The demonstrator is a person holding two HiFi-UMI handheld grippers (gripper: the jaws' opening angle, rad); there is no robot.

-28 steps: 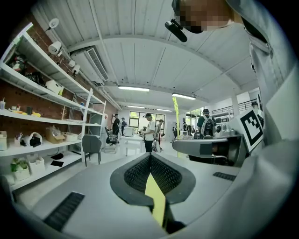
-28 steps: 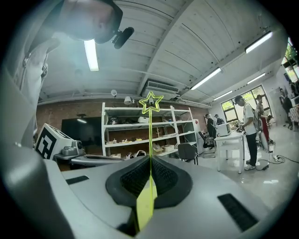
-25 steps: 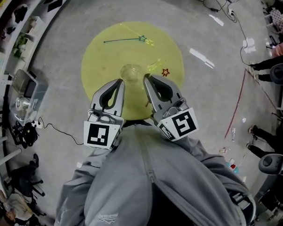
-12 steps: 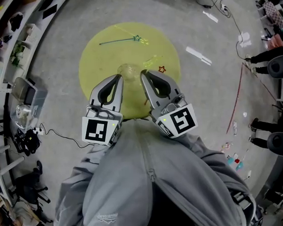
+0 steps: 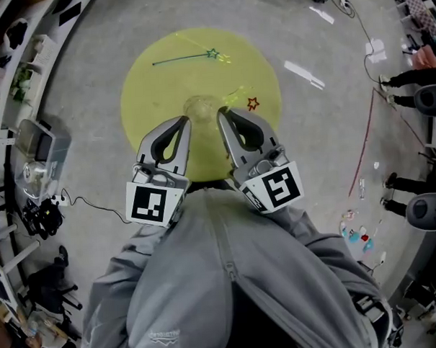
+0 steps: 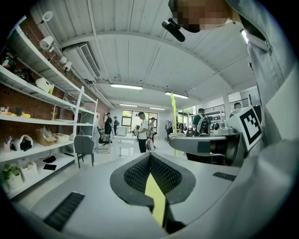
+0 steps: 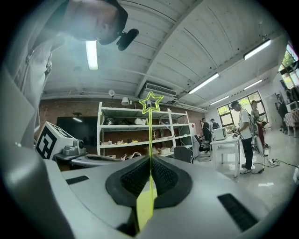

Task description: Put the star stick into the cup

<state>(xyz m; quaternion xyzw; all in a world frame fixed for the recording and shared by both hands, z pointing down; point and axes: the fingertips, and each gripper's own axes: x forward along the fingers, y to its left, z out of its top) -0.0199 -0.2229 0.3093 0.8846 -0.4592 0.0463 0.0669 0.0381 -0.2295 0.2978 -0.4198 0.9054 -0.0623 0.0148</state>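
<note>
Star stick [image 7: 150, 135] pinched by its thin shaft in the closed right hand-held gripper [image 7: 150, 157], star pointing away from the jaws.
It is judged light, springy and easily bent, best gripped low on the shaft. The left hand-held gripper [image 6: 150, 155] is closed on nothing. The clear cup [image 5: 199, 108] stands just ahead of both grippers' tips on the yellow tabletop [image 5: 149, 93]; a teal star stick [image 5: 184, 59] lies well beyond the cup, obstructing nothing.
</note>
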